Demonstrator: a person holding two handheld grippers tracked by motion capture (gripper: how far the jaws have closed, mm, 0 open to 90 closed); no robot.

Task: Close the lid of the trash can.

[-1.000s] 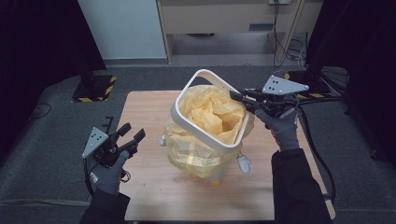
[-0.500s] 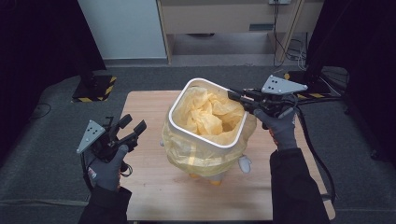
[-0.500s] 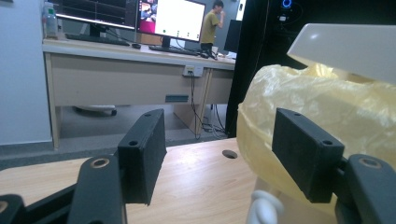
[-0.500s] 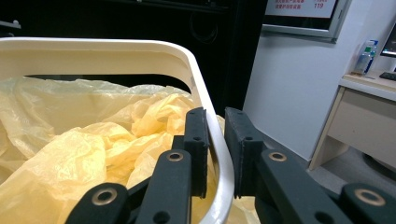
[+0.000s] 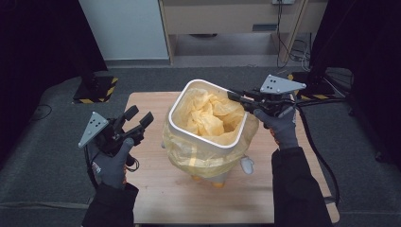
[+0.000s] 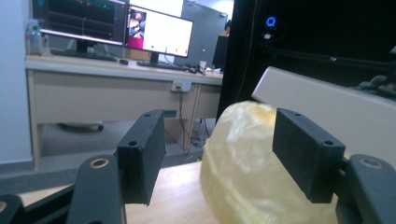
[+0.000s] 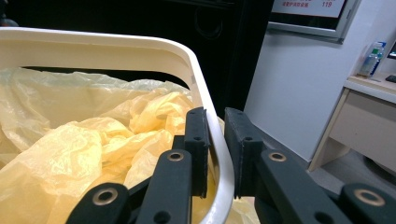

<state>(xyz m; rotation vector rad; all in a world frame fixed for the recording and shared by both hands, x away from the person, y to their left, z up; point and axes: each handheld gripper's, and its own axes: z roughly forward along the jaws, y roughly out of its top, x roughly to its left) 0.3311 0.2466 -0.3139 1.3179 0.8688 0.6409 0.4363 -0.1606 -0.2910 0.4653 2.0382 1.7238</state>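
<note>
White waste bin [image 5: 208,137] near the middle of the wooden bench [image 5: 156,189], tilted, open mouth turned up and toward the high view camera. Lined with a yellow plastic bag [image 5: 208,116], crumpled inside and folded out over the rim, draped down the outer walls. Small white and orange feet visible under the bin's lower edge.

Right gripper [image 5: 239,97] at the far right corner of the rim, jaws pinched narrow on the rim: in the right gripper view [image 7: 215,154], one jaw inside against the bag, the other outside against the white wall, rim edge running between them. Gloved right hand [image 5: 281,125] behind it, dark sleeve along the bench's right edge, cable trailing off to the right.

Left gripper [image 5: 137,118] held above the left part of the bench, well apart from the bin, jaws spread wide with nothing between them. In the left gripper view [image 6: 219,154], bag-covered bin wall ahead beyond the open jaws, untouched. Gloved left hand [image 5: 111,163] under it.

Beyond the bench, grey floor, a pale desk with monitors.
</note>
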